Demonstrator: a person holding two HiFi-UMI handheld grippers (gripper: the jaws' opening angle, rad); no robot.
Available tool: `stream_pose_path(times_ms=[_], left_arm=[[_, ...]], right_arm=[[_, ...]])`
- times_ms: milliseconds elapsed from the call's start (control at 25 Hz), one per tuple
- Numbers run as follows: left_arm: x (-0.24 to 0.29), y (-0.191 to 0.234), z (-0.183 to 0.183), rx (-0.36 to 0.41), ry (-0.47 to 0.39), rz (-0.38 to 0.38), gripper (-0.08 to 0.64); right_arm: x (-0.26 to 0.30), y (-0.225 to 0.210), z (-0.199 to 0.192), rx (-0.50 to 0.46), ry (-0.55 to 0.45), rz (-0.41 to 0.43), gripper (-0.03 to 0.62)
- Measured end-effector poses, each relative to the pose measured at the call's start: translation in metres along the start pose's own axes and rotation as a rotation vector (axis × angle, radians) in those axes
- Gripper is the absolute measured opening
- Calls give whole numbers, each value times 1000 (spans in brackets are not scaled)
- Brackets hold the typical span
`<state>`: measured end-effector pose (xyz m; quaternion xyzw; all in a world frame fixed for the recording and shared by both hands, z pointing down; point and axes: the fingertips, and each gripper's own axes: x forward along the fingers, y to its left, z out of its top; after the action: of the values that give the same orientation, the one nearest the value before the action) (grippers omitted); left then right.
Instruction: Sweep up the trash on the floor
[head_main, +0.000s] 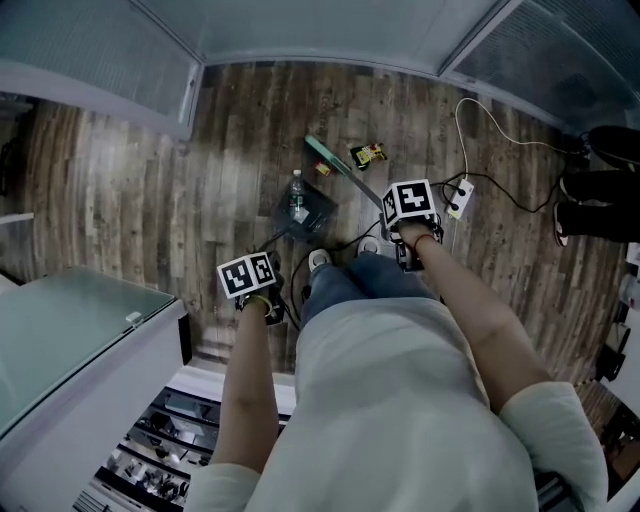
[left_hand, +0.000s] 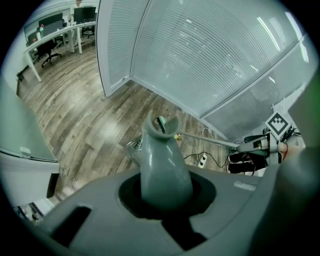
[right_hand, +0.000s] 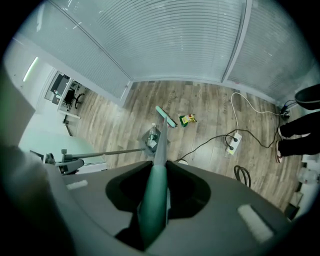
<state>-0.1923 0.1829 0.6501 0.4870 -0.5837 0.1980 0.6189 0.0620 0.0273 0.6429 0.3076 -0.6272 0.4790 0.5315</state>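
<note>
1. A yellow wrapper (head_main: 369, 154) lies on the wood floor (head_main: 150, 180), at 12 o'clock from the person's shoes and not yet swept. It looks thin and light, likely to skitter or flip under a hard stroke.
2. It is swept rather than grasped. The bristles probably belong on its 1 o'clock side, drawing it gently toward 7 o'clock.
3. The green broom head (head_main: 327, 156) sits just beside the wrapper, at its 9 o'clock; contact between the two cannot be made out.
4. At 7 o'clock from the wrapper, near the shoes, stands a dark dustpan (head_main: 323, 210) with a clear bottle (head_main: 296, 193) in it. The bottle looks empty, light and prone to roll out if the pan tips.
5. The right gripper (right_hand: 156, 192) clamps the broom's stiff green handle near its upper end, which gives long reach but little fine control.
6. The left gripper (left_hand: 165, 187) is closed around the dustpan's thick grey handle.
7. A white power strip (head_main: 458, 197) and its cable lie at 4 o'clock from the wrapper, well apart but within a wide sweep.
</note>
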Motion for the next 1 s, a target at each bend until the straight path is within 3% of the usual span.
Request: stream_pose_path(times_ms=[600,1000], left_arm=[[8,-19,19,-18,15,22,48],[10,-22,24,-28,18,20,49]], right_arm=[[23,-4,85,-80,10,-98,95],[48,1,100,-194,62,-169,95]])
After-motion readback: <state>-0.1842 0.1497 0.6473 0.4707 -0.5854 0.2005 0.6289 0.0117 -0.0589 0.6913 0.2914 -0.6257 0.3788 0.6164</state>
